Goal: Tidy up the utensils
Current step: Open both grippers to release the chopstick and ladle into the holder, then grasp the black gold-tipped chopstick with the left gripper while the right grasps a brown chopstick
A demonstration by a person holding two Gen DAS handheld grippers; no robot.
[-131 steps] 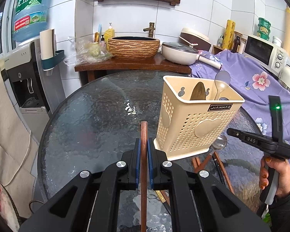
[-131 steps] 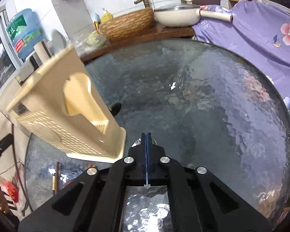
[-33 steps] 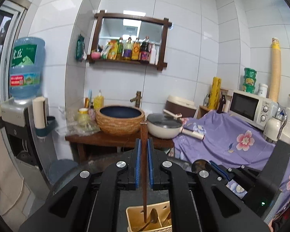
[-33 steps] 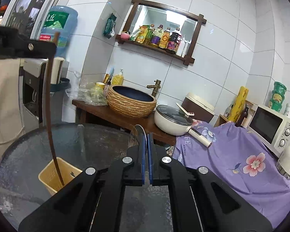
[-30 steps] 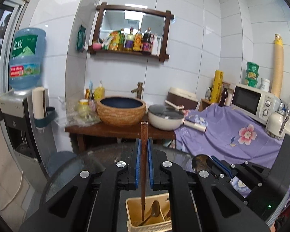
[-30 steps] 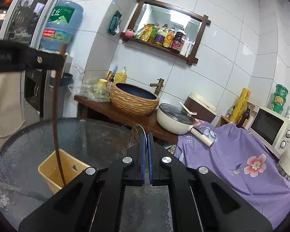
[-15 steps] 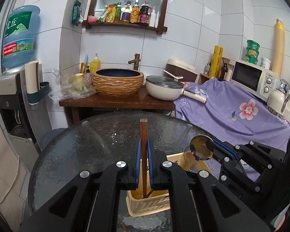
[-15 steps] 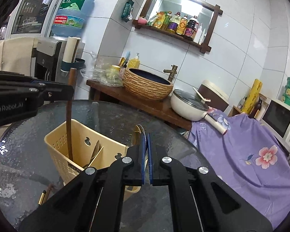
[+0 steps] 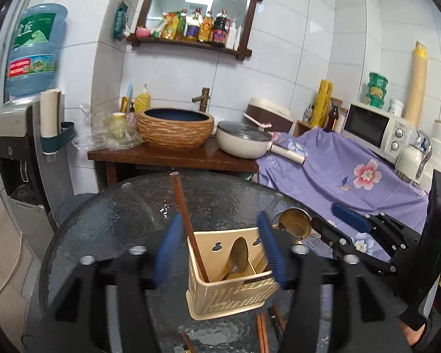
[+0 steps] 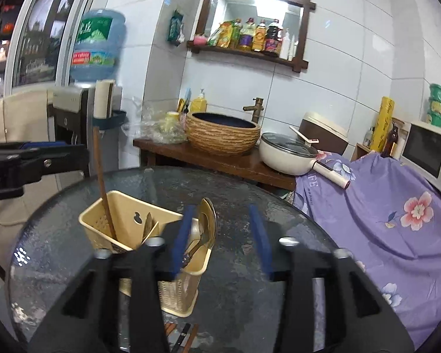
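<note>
Blue-padded jaws of the left gripper (image 9: 217, 250) and right gripper (image 10: 222, 236) have just been opening and now stand apart, grasping nothing, above a cream plastic utensil basket (image 9: 229, 288) on a round glass table (image 9: 108, 223). A brown chopstick (image 9: 188, 223) leans free in the basket's left compartment, and a brass spoon (image 10: 204, 225) released by the right gripper stands tilted at the basket's right end. More utensils (image 9: 263, 332) lie on the glass in front of the basket; behind it are a woven basin (image 9: 176, 128) and a lidded pan (image 9: 244, 139).

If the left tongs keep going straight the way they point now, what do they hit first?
Most likely the caddy: it sits dead ahead between the open left tongs, with the chopstick leaning in its left compartment. Depth is hard to judge.
</note>
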